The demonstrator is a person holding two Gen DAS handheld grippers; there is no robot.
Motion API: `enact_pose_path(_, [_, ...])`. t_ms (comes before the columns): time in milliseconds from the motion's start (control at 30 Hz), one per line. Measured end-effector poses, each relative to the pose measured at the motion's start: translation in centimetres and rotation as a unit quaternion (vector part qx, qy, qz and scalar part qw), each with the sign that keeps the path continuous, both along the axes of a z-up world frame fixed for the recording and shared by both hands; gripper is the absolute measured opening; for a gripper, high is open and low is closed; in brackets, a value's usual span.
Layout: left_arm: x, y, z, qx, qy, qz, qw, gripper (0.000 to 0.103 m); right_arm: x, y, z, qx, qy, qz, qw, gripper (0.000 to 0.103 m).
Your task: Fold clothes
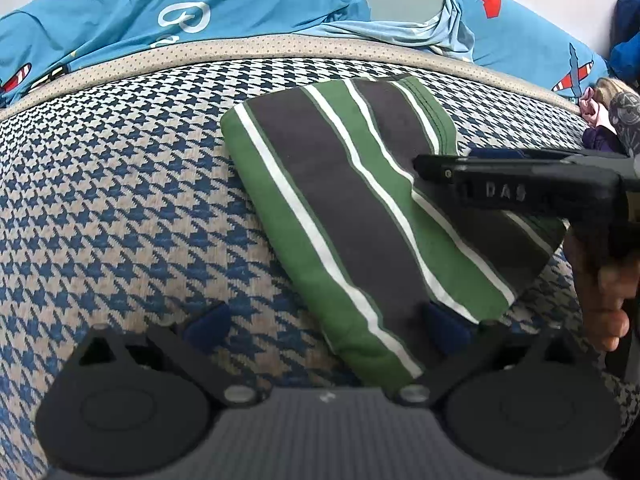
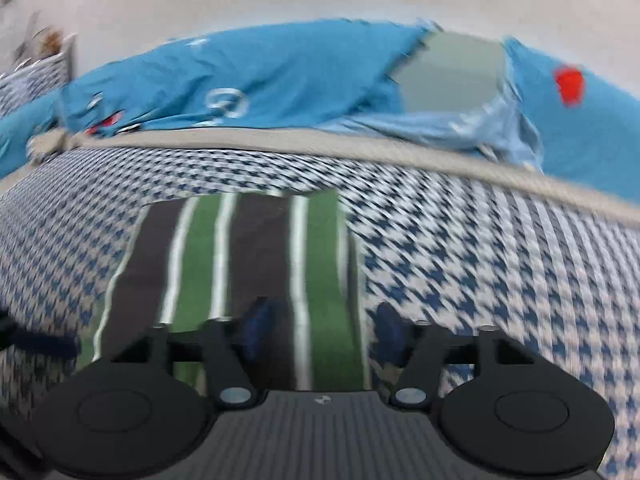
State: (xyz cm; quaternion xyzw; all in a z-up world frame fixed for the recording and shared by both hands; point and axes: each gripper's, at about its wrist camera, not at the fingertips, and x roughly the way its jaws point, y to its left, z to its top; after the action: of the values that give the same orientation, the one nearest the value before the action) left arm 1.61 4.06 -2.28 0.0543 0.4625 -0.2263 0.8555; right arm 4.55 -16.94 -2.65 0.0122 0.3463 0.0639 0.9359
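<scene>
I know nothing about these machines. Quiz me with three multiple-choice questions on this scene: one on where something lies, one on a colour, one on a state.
1. Where does the folded striped cloth lie?
A. on the blue-and-beige houndstooth cover
B. on the bright blue printed sheet
C. on a wooden floor

2. Which colours make up the cloth's stripes?
A. red, yellow, black
B. green, dark grey, white
C. blue, orange, white

3. How does the right claw stand?
A. clamped on the sheet
B. shut on nothing
C. open, over the cloth's edge

Answers:
1. A: houndstooth pattern surrounds the cloth on all sides, and the sheet lies behind it.
2. B: both views show green and dark grey bands split by thin white lines.
3. C: the right-wrist view shows a wide gap between its blue pads, one over the cloth, one beyond its edge.
</scene>
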Motion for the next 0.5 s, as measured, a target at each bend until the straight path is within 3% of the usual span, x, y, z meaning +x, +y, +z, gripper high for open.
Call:
enact_pose_path(100, [0.1, 0.0, 0.0, -0.001, 0.002, 0.001, 1.0, 0.103, 0.4, -1.2, 0.2, 0.05, 0.026, -0.028, 0.998, 0.061])
enact_pose_path(500, [0.0, 0.1, -0.1, -0.002, -0.002, -0.001, 1.0, 0.103, -1.6, 0.1, 1.4, 0.02, 0.019, -0.02, 0.999, 0.061])
